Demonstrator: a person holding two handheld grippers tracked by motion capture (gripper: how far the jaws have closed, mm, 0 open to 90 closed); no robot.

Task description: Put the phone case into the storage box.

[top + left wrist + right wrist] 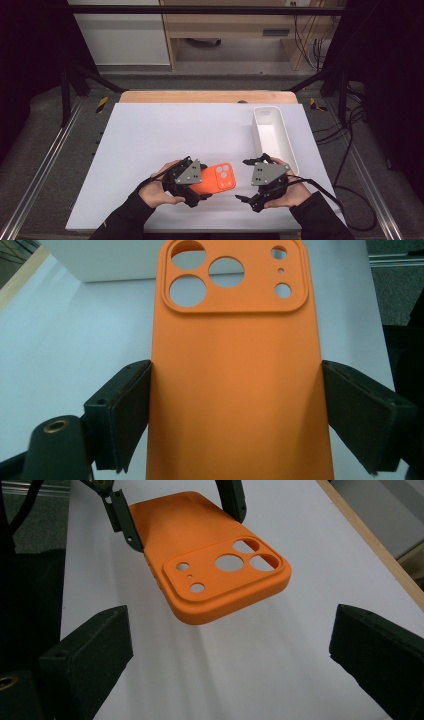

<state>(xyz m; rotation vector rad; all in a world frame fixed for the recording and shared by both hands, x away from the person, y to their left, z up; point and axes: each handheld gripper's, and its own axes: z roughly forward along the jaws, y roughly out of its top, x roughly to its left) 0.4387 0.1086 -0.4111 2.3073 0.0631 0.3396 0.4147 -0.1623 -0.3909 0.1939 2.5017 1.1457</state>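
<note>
the left tongs (199, 187) are clamped on the two long sides of a flat orange silicone phone case (216, 179) with a raised camera block of round cut-outs. in the left gripper view the case (235, 380) runs straight out between the two black pads (127, 412), which press on its edges, the camera end pointing away. the right tongs (246, 180) stand wide apart with nothing between them, just beside the camera end of the case and not touching it; in the right gripper view the case (210, 565) hangs a little above the white bench top (300, 560) and throws a soft shadow on it, its camera end toward the right tongs (227, 655). the case sits near the front edge of the bench (150, 135), about midway along it. a long white plastic tray (272, 135) lies along the right edge of the bench, just beyond the right hand (287, 192). the left hand (157, 192) grips its tool from the front-left.
</note>
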